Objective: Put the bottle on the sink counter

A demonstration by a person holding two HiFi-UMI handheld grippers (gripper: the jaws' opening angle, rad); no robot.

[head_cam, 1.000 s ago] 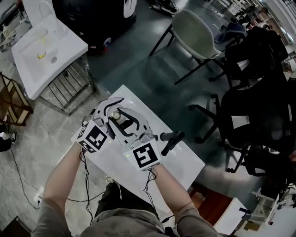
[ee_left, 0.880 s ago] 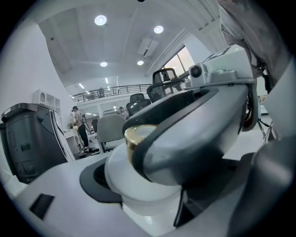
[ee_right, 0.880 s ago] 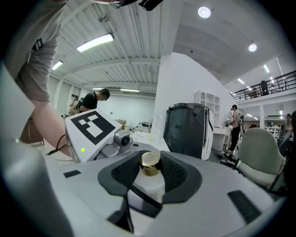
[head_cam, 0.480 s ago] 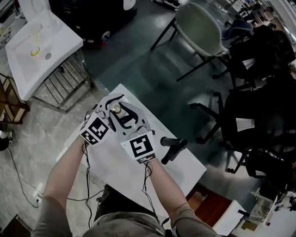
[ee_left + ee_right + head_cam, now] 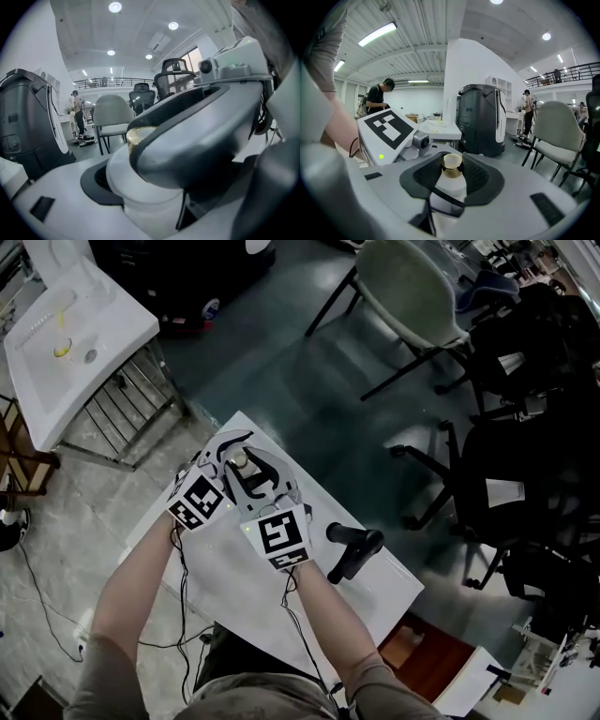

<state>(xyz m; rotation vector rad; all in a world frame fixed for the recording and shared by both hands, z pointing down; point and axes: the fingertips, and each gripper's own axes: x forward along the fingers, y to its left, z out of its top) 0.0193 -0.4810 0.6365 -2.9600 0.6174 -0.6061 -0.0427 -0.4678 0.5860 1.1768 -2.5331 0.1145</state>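
The white bottle (image 5: 450, 190) with the gold cap (image 5: 452, 162) is held up between both tools, over the far corner of the white table (image 5: 225, 587). Whether its base is touching the tabletop can't be made out.

The right gripper (image 5: 453, 179) is clamped on it: in the right gripper view the two dark pads are pressed in on either side of the neck, just under the cap, and the bottle is kept upright.

The left gripper (image 5: 225, 451) is brought in from the other side, so the two tools are crossed around the same bottle. In the left gripper view its jaws are spread wider than the bottle. One dark pad (image 5: 93, 183) is laid against the white body, while a dark gap is seen on the other side. So it's not really closed on anything. Most of that view is filled by the right tool's jaw, which runs across the front of the cap.

The sink counter (image 5: 103, 343) is seen at the upper left of the head view. It is well apart from the table, with a strip of floor between them. A black handle-shaped thing (image 5: 352, 549) is lying on the table just right of the right forearm, and a pale chair (image 5: 412, 296) is parked beyond the table.
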